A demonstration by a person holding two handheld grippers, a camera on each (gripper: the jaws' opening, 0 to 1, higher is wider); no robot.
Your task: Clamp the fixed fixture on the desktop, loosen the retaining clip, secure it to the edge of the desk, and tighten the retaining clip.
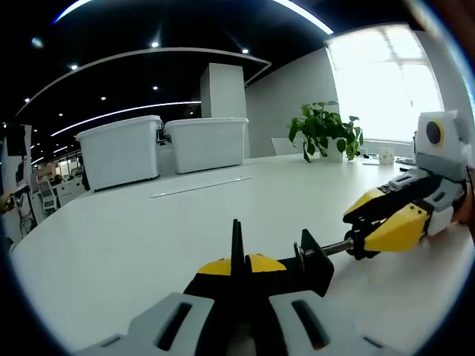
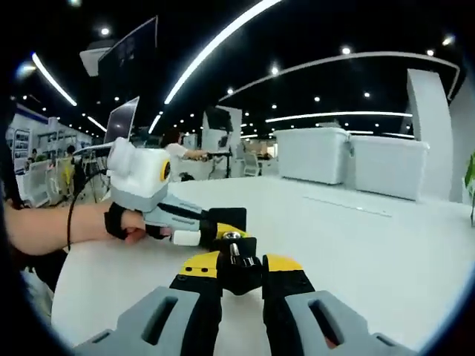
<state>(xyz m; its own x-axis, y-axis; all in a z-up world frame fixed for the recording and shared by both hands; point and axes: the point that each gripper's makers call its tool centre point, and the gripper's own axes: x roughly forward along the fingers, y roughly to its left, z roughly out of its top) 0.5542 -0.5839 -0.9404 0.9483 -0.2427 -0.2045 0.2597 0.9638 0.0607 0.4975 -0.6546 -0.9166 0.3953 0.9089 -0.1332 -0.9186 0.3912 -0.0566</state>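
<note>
Fixture (image 1: 315, 268) body mostly hidden between left tool (image 1: 236, 256) and right tool (image 1: 371, 226).

Open-plan office, as I see it: white surface (image 1: 148, 237), ceiling light strips (image 2: 215, 46), potted plant (image 1: 324, 130), storage bins (image 1: 120, 150), distant workstations (image 2: 44, 178).

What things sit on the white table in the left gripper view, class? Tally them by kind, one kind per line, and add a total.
White storage bins: 2
Potted plant: 1
Black clamp fixture: 1
Grippers holding the fixture: 2, left gripper and right gripper
Small items by the window: too blurred to count
Total: 6
</note>
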